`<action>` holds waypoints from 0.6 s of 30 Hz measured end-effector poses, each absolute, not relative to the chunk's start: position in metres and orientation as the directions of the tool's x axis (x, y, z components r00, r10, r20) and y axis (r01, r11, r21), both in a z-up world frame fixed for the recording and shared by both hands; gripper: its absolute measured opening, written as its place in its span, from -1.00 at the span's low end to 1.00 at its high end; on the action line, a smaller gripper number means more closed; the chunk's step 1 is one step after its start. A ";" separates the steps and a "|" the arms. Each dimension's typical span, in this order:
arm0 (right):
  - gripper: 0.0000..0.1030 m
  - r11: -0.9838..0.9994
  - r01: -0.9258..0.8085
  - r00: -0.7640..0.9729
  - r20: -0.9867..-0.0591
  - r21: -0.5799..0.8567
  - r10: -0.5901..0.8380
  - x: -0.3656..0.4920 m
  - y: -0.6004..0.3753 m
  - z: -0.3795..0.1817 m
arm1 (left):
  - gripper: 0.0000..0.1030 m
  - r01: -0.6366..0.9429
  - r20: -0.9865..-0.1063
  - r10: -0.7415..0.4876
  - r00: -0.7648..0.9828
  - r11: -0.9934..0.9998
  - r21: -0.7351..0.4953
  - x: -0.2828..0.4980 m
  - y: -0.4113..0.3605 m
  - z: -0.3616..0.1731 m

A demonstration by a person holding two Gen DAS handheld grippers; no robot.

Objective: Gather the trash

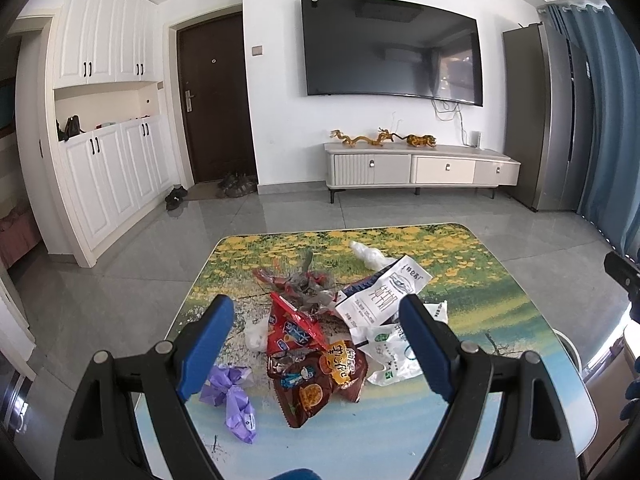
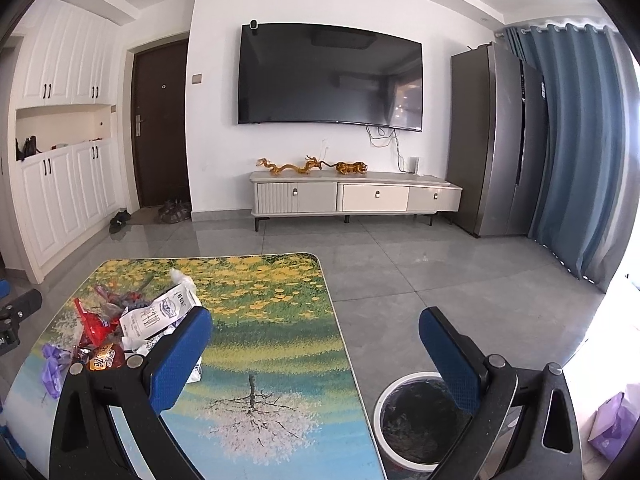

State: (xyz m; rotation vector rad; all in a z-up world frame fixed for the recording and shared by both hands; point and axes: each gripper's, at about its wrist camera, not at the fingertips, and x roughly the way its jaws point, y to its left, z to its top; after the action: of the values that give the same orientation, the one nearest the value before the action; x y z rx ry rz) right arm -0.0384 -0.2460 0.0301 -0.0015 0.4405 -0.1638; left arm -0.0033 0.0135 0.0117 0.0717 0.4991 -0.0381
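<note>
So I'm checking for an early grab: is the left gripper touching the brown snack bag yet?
Apart. The left wrist view shows the left gripper open, both blue fingers raised, the brown snack bag lying flat on the table between them.

Daylight floods in from three o'clock past the blue pleated curtain (image 2: 576,152), glaring off the grey glossy floor tiles (image 2: 460,280); fisheye distortion bends edges, with dark vignetted corners.

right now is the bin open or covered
Open: the right wrist view looks straight down into the bin, showing a dark liner inside its white rim and no lid. Whether trash is inside, cannot tell.
</note>
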 end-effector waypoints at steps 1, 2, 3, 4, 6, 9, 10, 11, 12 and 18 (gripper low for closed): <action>1.00 0.987 0.158 0.891 -0.425 -0.036 -0.159 -0.038 -0.246 0.030 | 0.63 0.057 -0.479 -0.021 0.878 0.997 0.060 -0.003 0.013 0.011; 1.00 0.986 0.161 0.890 -0.426 -0.038 -0.162 -0.037 -0.246 0.030 | 0.63 0.061 -0.479 -0.024 0.878 0.996 0.060 -0.002 0.012 0.011; 1.00 0.986 0.162 0.889 -0.428 -0.040 -0.163 -0.036 -0.245 0.029 | 0.63 0.065 -0.480 -0.028 0.877 0.996 0.059 -0.001 0.012 0.011; 1.00 0.986 0.161 0.888 -0.430 -0.040 -0.162 -0.035 -0.245 0.029 | 0.63 0.070 -0.483 -0.034 0.875 0.996 0.057 0.000 0.012 0.010; 1.00 0.988 0.150 0.886 -0.440 -0.031 -0.148 -0.032 -0.244 0.027 | 0.63 0.077 -0.492 -0.043 0.870 0.996 0.050 0.003 0.013 0.008; 1.00 0.992 0.124 0.879 -0.462 -0.010 -0.115 -0.025 -0.243 0.023 | 0.63 0.077 -0.523 -0.041 0.851 0.996 0.047 0.010 0.018 0.002; 1.00 0.993 0.115 0.872 -0.478 -0.009 -0.105 -0.022 -0.241 0.021 | 0.63 0.067 -0.535 -0.034 0.844 0.997 0.044 0.013 0.022 -0.001; 1.00 0.994 0.104 0.864 -0.494 -0.018 -0.099 -0.018 -0.239 0.019 | 0.63 0.054 -0.544 -0.024 0.839 0.998 0.039 0.015 0.027 -0.003; 1.00 0.995 0.097 0.858 -0.504 -0.028 -0.097 -0.016 -0.237 0.017 | 0.63 0.038 -0.553 -0.013 0.833 0.999 0.034 0.018 0.034 -0.007; 1.00 1.000 -0.023 0.830 -0.557 -0.010 0.013 0.007 -0.221 0.003 | 0.63 -0.076 -0.594 0.070 0.801 0.997 0.015 0.022 0.093 -0.026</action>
State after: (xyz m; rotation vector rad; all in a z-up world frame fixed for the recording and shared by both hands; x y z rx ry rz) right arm 0.0074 -0.2205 0.0034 -0.0163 0.5911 0.0191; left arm 0.0219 0.0926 -0.0259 -0.0095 0.6368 0.0781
